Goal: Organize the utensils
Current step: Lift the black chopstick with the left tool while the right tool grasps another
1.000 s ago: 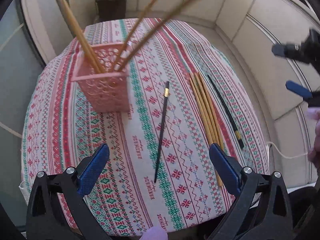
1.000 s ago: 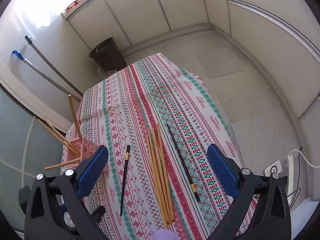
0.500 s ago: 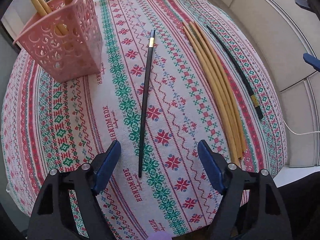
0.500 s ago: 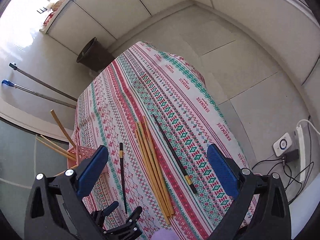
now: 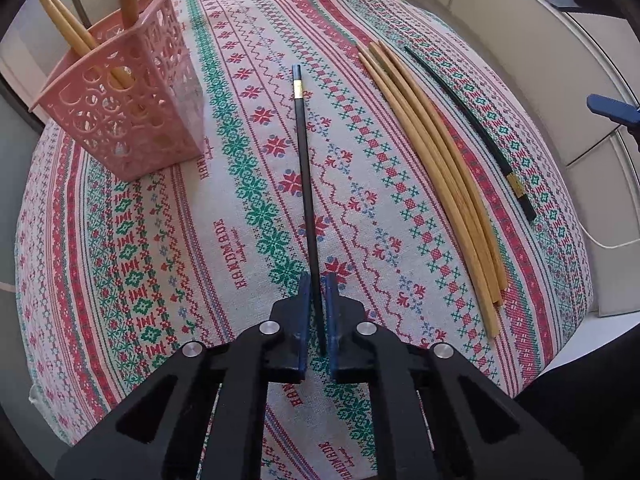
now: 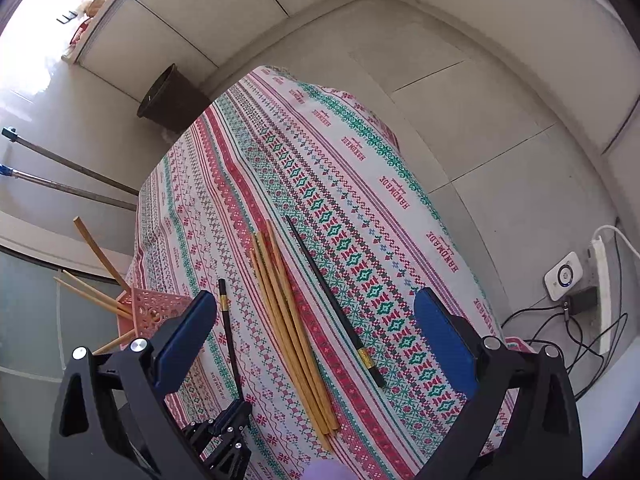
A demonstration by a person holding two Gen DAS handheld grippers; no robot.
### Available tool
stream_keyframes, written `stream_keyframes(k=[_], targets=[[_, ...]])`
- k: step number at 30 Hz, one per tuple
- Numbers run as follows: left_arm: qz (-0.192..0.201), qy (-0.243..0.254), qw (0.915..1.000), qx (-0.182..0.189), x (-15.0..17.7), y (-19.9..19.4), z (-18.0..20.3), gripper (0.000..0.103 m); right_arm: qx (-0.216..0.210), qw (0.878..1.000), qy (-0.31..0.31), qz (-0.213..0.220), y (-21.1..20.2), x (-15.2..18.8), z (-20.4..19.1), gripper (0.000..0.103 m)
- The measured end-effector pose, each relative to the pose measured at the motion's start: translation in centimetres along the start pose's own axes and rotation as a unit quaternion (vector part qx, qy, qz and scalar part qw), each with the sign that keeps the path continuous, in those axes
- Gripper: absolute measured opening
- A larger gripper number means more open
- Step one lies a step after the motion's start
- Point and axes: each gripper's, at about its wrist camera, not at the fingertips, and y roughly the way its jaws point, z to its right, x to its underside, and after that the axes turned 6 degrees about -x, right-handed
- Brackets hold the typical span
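One black chopstick [image 5: 305, 168] in left claw [image 5: 316, 292]

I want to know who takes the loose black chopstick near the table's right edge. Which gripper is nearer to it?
Right. The right gripper hovers open above that black chopstick; the left gripper is shut on the other black chopstick, beyond the bamboo bundle.

Basket [image 5: 132, 108]: on table [image 5: 120, 264], far left.
Single chopstick [image 5: 305, 168]: right of basket.
Chopstick bundle [image 5: 436, 168]: right of single chopstick.
Outer chopstick [image 5: 476, 128]: right of bundle.
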Motion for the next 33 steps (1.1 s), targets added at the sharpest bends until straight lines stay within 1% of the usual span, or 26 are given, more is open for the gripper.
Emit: stream_keyframes(k=[3, 5, 6, 7, 8, 11, 12, 15, 18, 19, 21, 22, 23, 24, 25, 26, 28, 30, 32, 33], targets=[[0.005, -0.005, 0.9999, 0.009, -0.2, -0.1, -0.3, 0.003, 0.007, 1.000, 0.008, -0.007, 0.7, -0.1, 0.6, 0.096], [0.029, 0.007, 0.9995, 0.009, -0.1, -1.3, 0.3, 0.003, 0.012, 1.000, 0.019, -0.008, 1.1, -0.2, 1.3, 0.096], [0.041, 0.011, 0.9990, 0.014, 0.0, -2.2, 0.5, 0.003, 0.014, 1.000, 0.025, -0.007, 1.3, -0.3, 1.6, 0.096], [0.060, 0.014, 0.9979, 0.023, 0.2, -3.7, 0.4, 0.003, 0.018, 0.999, 0.031, -0.007, 1.5, -0.5, 2.0, 0.096], [0.080, 0.017, 0.9964, 0.024, 0.2, -5.0, 0.5, 0.003, 0.020, 0.999, 0.035, -0.007, 1.7, -0.6, 2.3, 0.096], [0.142, 0.021, 0.9892, 0.030, 0.3, -9.1, 0.5, 0.003, 0.027, 0.999, 0.036, -0.013, 2.8, -0.8, 2.7, 0.096], [0.165, 0.021, 0.9856, 0.031, 0.4, -10.6, 0.4, 0.003, 0.029, 0.999, 0.034, -0.017, 3.3, -0.8, 2.6, 0.096], [0.210, 0.017, 0.9768, 0.040, 0.5, -13.7, -0.2, 0.003, 0.037, 0.999, 0.019, -0.033, 5.4, -1.0, 2.1, 0.096], [0.241, 0.014, 0.9695, 0.043, 0.3, -15.6, -0.5, 0.003, 0.059, 0.998, -0.005, -0.036, 7.4, -1.6, 1.3, 0.096], [0.250, 0.014, 0.9672, 0.043, 0.2, -16.2, -0.3, 0.003, 0.067, 0.997, -0.015, -0.035, 8.0, -1.9, 1.0, 0.094], [0.262, 0.017, 0.9639, 0.046, 0.5, -17.1, -0.6, 0.003, 0.078, 0.996, -0.036, -0.033, 9.1, -2.3, 0.3, 0.081], [0.266, 0.019, 0.9627, 0.048, 0.6, -17.3, -0.5, 0.003, 0.082, 0.995, -0.045, -0.034, 9.5, -2.5, 0.0, 0.072], [0.268, 0.021, 0.9619, 0.049, 0.7, -17.5, -0.4, 0.003, 0.084, 0.994, -0.058, -0.038, 10.1, -2.7, -0.4, 0.065], [0.270, 0.023, 0.9613, 0.051, 0.8, -17.7, -0.5, 0.003, 0.089, 0.993, -0.070, -0.042, 10.6, -2.8, -0.8, 0.063], [0.270, 0.025, 0.9611, 0.052, 1.0, -17.8, -0.5, 0.003, 0.095, 0.991, -0.082, -0.047, 11.3, -2.8, -1.3, 0.058], [0.271, 0.027, 0.9609, 0.053, 1.1, -17.8, -0.5, 0.003, 0.098, 0.990, -0.091, -0.051, 11.9, -2.7, -1.5, 0.055], [0.271, 0.029, 0.9607, 0.054, 1.3, -17.7, -0.6, 0.003, 0.111, 0.986, -0.110, -0.048, 12.5, -2.7, -2.2, 0.055], [0.271, 0.028, 0.9606, 0.056, 1.4, -17.7, -0.6, 0.003, 0.119, 0.983, -0.134, -0.050, 13.1, -2.6, -3.1, 0.052], [0.271, 0.026, 0.9604, 0.057, 1.5, -17.8, -0.6, 0.003, 0.135, 0.977, -0.158, -0.052, 13.7, -2.3, -3.8, 0.042], [0.271, 0.024, 0.9606, 0.057, 1.4, -17.7, -0.6, 0.003, 0.151, 0.971, -0.175, -0.051, 14.0, -2.0, -4.1, 0.042]])
